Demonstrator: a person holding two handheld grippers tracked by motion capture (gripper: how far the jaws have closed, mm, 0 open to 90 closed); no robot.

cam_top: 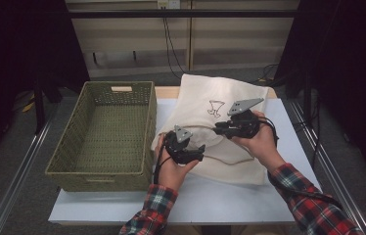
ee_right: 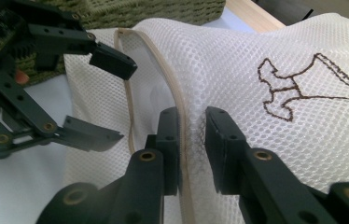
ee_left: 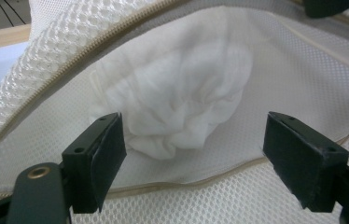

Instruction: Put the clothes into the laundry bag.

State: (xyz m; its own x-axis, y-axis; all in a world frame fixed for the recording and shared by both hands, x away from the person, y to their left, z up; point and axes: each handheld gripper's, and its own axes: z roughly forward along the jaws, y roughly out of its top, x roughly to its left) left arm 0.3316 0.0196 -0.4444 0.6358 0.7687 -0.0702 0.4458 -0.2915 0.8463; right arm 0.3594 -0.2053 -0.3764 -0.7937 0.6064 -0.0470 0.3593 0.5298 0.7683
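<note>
A lab-like recording bay: white table [cam_top: 210,196], dark curtains [cam_top: 19,44], aluminium rails [cam_top: 14,171], trailing cables [cam_top: 171,49].

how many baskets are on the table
1: a green wicker basket on the table's left side, beside the white mesh laundry bag. Nothing shows inside it.

mesh bag [cam_top: 205,105]: off-white, honeycomb weave, w/ beige zip tape [ee_right: 177,100] running btwn the right gripper's [ee_right: 192,144] black jaws. dark brown outline drawing [ee_right: 310,84] stitched on the mesh just right of those jaws in the right gripper view. white cloth wad [ee_left: 172,100] inside bag, straight ahead of left gripper [ee_left: 191,144], also black w/ brass-coloured pins. basket [cam_top: 103,137] beyond left gripper: olive-green weave. table [cam_top: 210,200]: pale blue-white. sleeves [cam_top: 313,203]: red, green & white plaid. plates on top of grippers: grey.
</note>
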